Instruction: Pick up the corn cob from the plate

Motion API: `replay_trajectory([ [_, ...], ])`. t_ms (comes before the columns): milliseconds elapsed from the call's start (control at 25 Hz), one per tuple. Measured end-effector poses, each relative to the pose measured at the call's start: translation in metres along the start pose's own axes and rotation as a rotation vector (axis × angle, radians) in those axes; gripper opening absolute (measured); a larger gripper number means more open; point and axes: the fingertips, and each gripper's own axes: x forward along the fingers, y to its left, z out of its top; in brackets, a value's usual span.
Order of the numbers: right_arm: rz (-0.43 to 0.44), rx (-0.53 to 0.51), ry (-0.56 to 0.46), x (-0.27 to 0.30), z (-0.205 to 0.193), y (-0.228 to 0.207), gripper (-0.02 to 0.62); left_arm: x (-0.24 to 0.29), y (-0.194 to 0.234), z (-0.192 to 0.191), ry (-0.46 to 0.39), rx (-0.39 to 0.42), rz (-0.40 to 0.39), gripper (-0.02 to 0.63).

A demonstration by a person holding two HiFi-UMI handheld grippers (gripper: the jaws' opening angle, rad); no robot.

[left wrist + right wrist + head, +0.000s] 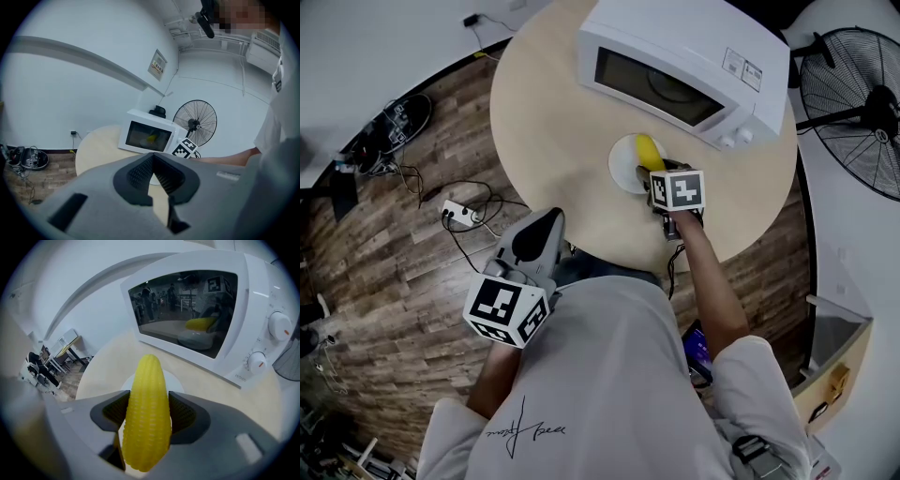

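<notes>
A yellow corn cob (pixel 146 413) stands lengthwise between the pads of my right gripper (pixel 146 405), which is shut on it; its tip points toward the microwave. The head view shows the corn cob (pixel 649 150) over the white plate (pixel 623 164) on the round table, with my right gripper (pixel 651 174) at the plate's near rim. A strip of the plate (pixel 178 379) shows behind the cob; whether the cob still touches it I cannot tell. My left gripper (pixel 549 219) hangs at the table's near edge, and its jaws (pixel 153 161) are shut on nothing.
A white microwave (pixel 684 66) with its door closed stands just behind the plate on the round wooden table (pixel 553 122). A black standing fan (pixel 853 103) is to the right of the table. A power strip and cables (pixel 459 214) lie on the wooden floor at left.
</notes>
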Motion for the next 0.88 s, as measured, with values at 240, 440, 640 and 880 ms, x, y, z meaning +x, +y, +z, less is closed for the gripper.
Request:
replay_trajectory([
  [240, 0.001, 0.014, -0.024, -0.01, 0.001, -0.001, 0.27, -0.002, -0.002, -0.001, -0.003, 0.003, -0.007, -0.008],
  [440, 0.008, 0.013, -0.036, -0.018, 0.0, 0.001, 0.27, -0.003, -0.004, 0.0, -0.008, 0.003, -0.009, -0.008],
  [640, 0.012, 0.024, -0.049, -0.025, -0.002, 0.002, 0.27, -0.004, -0.005, 0.003, -0.018, 0.008, -0.01, -0.008],
  [880, 0.018, 0.036, -0.071, -0.036, -0.002, 0.004, 0.27, -0.006, -0.003, 0.005, -0.026, 0.008, -0.009, -0.008],
])
